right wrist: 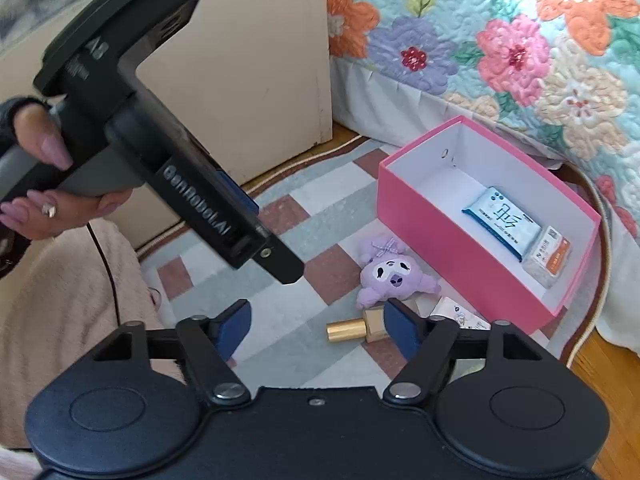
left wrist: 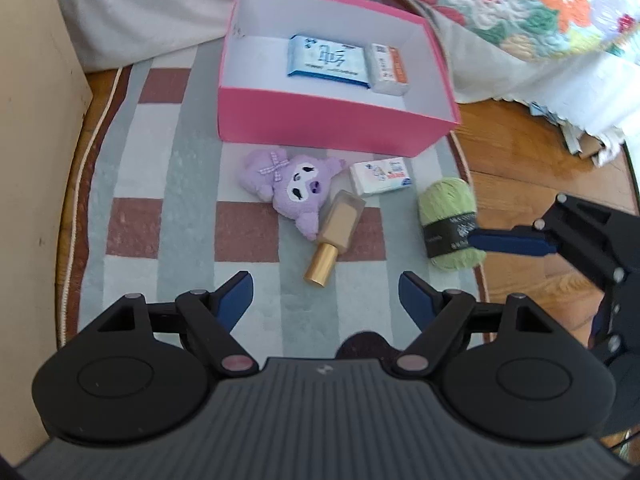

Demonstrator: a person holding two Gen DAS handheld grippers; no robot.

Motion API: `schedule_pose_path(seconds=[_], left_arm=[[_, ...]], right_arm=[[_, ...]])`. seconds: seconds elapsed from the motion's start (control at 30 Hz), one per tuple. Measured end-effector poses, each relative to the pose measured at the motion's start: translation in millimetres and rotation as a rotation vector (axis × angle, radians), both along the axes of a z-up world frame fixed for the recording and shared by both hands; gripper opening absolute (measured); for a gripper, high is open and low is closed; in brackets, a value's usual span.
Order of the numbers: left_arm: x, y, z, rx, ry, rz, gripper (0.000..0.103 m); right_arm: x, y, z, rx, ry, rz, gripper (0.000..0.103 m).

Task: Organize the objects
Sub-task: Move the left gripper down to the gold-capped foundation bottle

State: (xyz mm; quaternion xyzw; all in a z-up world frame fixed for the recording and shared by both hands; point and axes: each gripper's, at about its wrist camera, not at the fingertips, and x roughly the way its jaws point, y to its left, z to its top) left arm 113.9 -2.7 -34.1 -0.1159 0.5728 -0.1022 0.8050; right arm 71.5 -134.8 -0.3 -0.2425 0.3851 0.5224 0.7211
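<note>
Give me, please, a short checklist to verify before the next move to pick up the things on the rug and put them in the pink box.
1. Left tongs open and empty: ok.
2. Right tongs open and empty: ok.
3. Pink box open on top, with free floor beside the blue pack and the small white-and-orange box: ok.
4. Gold-capped bottle free to lift: not ok, its upper end touches or overlaps the purple plush.
5. Green yarn free of the right tongs: cannot tell, one finger crosses in front of it.
6. White packet lies apart from other things: ok.
</note>
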Motion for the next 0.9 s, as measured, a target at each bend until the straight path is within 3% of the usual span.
schedule_pose_path(seconds=[0.17, 0.27, 0.5, 0.7, 0.9], left_arm=[[4.3, 2.5, -25.0, -0.046, 0.014, 0.051, 0.079], [4.0, 3.4, -36.7, -0.071, 0.008, 0.083, 0.079], [9.5, -5.1, -77.4, -0.075, -0.031, 0.063, 0.079], [15.9, -8.5, -101.5, -0.074, -0.071, 0.034, 0.078], [32.4, -12.0, -119.3, -0.136, -0.056, 0.023, 0.074]], right_arm=[[3.8, 14.6, -36.9, -0.073, -0.073, 0.054, 0.08], [8.2, 18.4, -59.8, -0.069, -0.077, 0.043, 0.081], [22.1, 26.6, -112.8, -0.082, -0.151, 0.005, 0.081], [46.9, 28.1, -137.2, -0.095, -0.17, -0.022, 0.081], [56.8, 22.1, -144.2, -0.077, -0.13, -0.032, 0.081]])
